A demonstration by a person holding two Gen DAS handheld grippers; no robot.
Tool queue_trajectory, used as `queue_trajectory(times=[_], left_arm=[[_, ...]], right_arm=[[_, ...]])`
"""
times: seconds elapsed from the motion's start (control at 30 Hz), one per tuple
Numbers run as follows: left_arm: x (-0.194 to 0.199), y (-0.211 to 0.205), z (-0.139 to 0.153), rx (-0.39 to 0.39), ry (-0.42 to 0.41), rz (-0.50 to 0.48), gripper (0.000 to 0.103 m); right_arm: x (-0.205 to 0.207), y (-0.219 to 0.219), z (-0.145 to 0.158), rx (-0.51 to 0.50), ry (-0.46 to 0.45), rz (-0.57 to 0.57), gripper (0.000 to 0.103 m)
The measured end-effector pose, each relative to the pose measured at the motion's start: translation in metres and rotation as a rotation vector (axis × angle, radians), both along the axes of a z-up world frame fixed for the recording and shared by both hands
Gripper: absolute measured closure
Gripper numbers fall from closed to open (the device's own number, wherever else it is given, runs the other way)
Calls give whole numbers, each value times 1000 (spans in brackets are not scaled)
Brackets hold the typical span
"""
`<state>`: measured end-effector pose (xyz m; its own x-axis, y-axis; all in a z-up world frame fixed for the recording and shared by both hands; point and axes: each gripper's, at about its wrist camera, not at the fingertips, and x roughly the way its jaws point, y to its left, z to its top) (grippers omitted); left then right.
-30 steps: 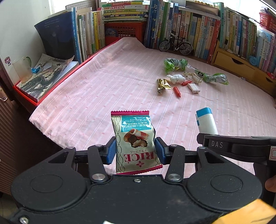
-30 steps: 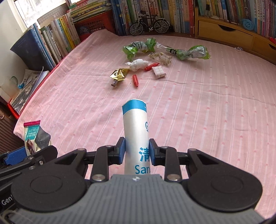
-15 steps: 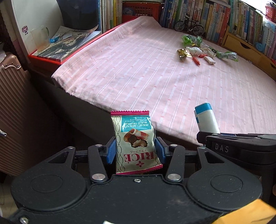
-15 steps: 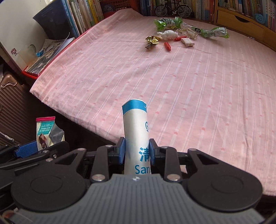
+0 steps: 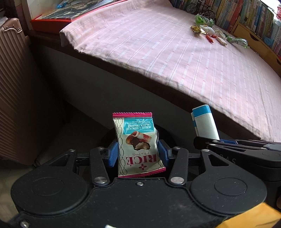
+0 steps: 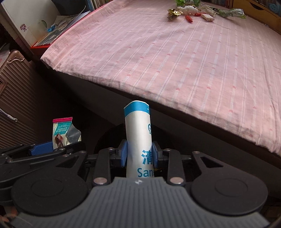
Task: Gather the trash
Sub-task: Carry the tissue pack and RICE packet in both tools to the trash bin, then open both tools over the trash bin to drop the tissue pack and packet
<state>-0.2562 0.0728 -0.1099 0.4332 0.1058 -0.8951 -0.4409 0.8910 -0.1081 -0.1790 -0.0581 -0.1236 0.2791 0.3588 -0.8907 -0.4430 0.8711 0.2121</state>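
My left gripper [image 5: 137,154] is shut on a teal and white snack wrapper [image 5: 137,145] with a pink serrated edge. My right gripper [image 6: 139,154] is shut on a white tube with a blue band [image 6: 138,138]. Both are held off the bed's near edge, over a dark round opening [image 6: 108,138] below, mostly hidden behind them. The tube [image 5: 204,125] shows at the right of the left wrist view, the wrapper [image 6: 64,132] at the left of the right wrist view. More wrappers [image 5: 210,33] lie far back on the pink striped sheet [image 5: 175,57].
A ribbed brown suitcase [image 5: 15,91] stands to the left. A red tray with magazines [image 5: 58,15] sits beyond the bed's left corner. Books and a toy bicycle [image 5: 200,8] line the far side. The bed's dark front panel [image 5: 98,84] lies ahead.
Both grippers have pulled back and lowered from over the bed to below its near edge, still holding the wrapper and the tube. The dark opening has come into view beneath them.
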Motion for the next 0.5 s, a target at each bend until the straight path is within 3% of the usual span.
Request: queue_trajectory(times=[0.5], left_arm=[[10, 22, -48, -59, 41, 14, 56]], right_arm=[[7, 15, -45, -26, 63, 36, 65]])
